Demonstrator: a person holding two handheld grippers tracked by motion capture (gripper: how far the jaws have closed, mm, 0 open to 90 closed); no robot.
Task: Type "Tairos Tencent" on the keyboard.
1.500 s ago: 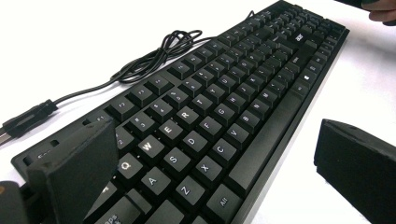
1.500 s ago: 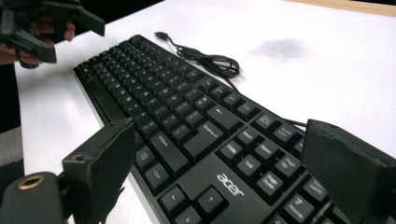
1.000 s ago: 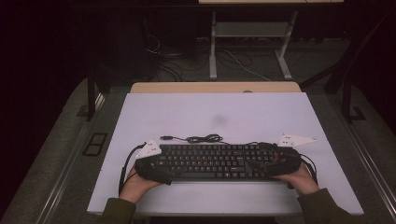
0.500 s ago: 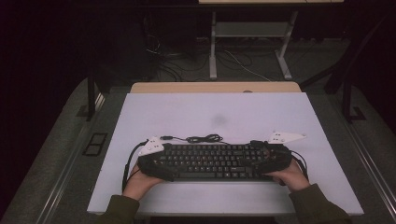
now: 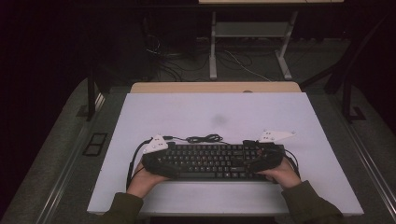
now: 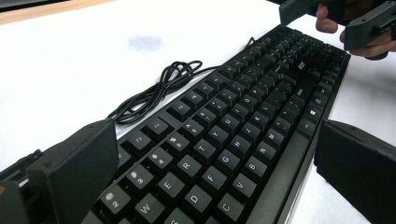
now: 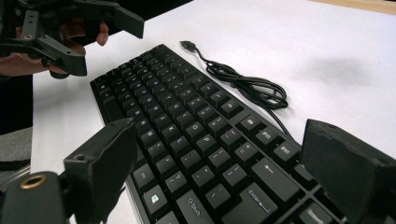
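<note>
A black keyboard [image 5: 212,161] lies across the near part of the white table [image 5: 224,107]. Its black cable [image 5: 203,138] is coiled just behind it, and the USB plug [image 7: 187,45] rests loose on the table. My left gripper [image 5: 158,156] is at the keyboard's left end. In the left gripper view the left gripper [image 6: 218,140] is open, one jaw behind the keyboard [image 6: 243,116] and one in front, with a gap at the front edge. My right gripper [image 5: 266,156] is at the right end. Seen from its own camera, the right gripper [image 7: 224,140] is likewise open and straddles the keyboard [image 7: 187,126].
A faint grey smudge [image 5: 218,120] marks the table's middle. A wooden strip [image 5: 215,87] runs along the far edge. Beyond it stand a metal desk frame [image 5: 252,46] and floor cables [image 5: 168,65]. Grey floor lies on both sides.
The right hand and its gripper have shifted a little to the left along the keyboard's right end. The left hand and the keyboard have barely moved.
</note>
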